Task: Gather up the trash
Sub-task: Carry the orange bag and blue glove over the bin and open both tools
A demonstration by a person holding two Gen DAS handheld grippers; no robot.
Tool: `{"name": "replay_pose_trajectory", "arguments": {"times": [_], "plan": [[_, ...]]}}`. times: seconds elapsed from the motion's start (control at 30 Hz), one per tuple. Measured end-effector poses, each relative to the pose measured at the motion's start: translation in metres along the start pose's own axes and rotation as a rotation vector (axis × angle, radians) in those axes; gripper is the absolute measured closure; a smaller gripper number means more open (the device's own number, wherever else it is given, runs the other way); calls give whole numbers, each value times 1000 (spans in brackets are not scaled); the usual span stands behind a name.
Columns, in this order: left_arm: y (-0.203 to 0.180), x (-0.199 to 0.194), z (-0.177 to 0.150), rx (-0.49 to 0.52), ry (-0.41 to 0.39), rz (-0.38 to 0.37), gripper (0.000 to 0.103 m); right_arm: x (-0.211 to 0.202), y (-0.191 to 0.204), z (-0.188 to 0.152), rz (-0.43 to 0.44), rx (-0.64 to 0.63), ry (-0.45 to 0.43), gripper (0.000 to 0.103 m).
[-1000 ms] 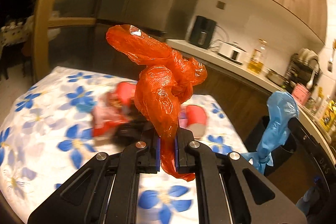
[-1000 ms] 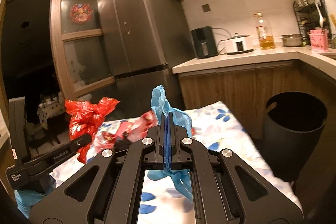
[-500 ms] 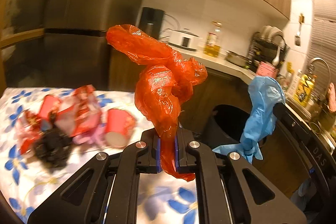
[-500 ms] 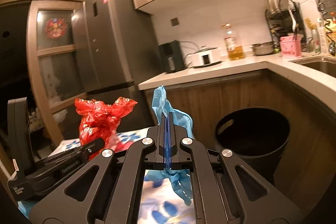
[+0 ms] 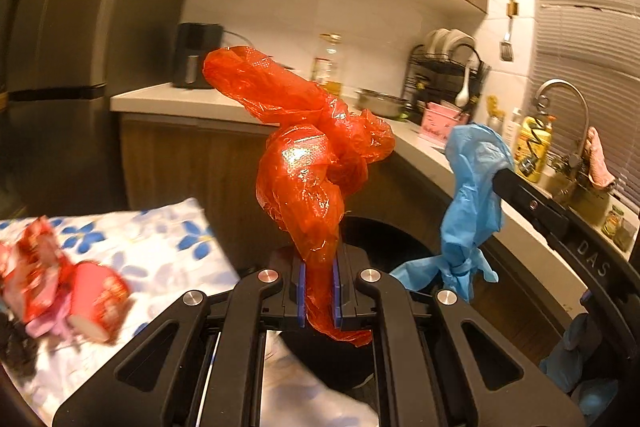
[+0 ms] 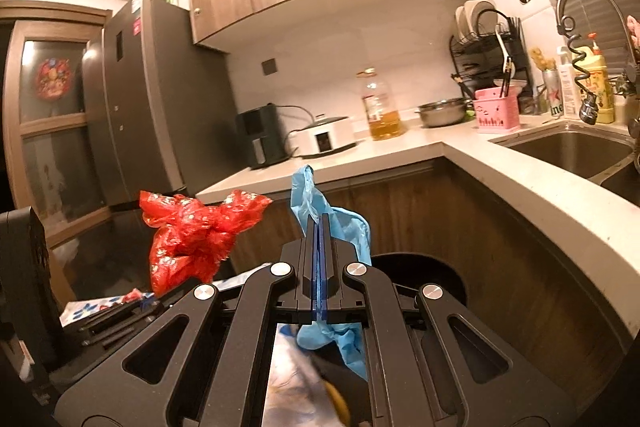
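Observation:
My left gripper [image 5: 319, 269] is shut on a crumpled red plastic bag [image 5: 308, 163] that stands up above its jaws. My right gripper [image 6: 319, 227] is shut on a crumpled blue plastic bag [image 6: 316, 197], also seen in the left wrist view [image 5: 470, 195]. The red bag also shows in the right wrist view [image 6: 192, 231]. A black trash bin [image 6: 432, 277] stands on the floor just beyond and below both grippers, its open mouth also showing in the left wrist view [image 5: 384, 243].
A table with a blue-flower cloth [image 5: 160, 247] lies to the left, bearing red cups [image 5: 98, 301] and wrappers. A wooden counter [image 6: 520, 195] with sink [image 6: 568, 151], oil bottle and appliances runs right and behind. A fridge [image 6: 160, 107] stands at left.
Both grippers have swung right, away from the table and toward the black bin, each still holding its bag. The bin now lies directly ahead of them.

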State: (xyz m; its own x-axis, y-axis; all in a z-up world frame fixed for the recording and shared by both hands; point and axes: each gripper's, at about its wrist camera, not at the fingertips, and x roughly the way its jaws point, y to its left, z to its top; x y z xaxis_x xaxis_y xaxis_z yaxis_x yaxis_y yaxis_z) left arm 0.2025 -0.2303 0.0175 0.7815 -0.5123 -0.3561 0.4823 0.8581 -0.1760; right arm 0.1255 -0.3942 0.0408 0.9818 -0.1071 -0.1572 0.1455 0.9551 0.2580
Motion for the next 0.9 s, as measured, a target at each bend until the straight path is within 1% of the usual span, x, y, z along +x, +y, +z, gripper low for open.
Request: {"name": "replay_pose_trajectory", "arguments": {"times": [0.13, 0.37, 0.53, 0.9], "plan": [[-15, 22, 3, 24, 13, -29, 94, 12, -15, 5, -19, -7, 8, 102], [-27, 49, 4, 34, 31, -61, 93, 27, -31, 7, -36, -10, 21, 102], [-34, 61, 4, 40, 41, -82, 93, 36, -38, 9, -39, -3, 28, 102], [-34, 79, 3, 45, 57, -97, 92, 53, -46, 7, -42, 2, 58, 102]]}}
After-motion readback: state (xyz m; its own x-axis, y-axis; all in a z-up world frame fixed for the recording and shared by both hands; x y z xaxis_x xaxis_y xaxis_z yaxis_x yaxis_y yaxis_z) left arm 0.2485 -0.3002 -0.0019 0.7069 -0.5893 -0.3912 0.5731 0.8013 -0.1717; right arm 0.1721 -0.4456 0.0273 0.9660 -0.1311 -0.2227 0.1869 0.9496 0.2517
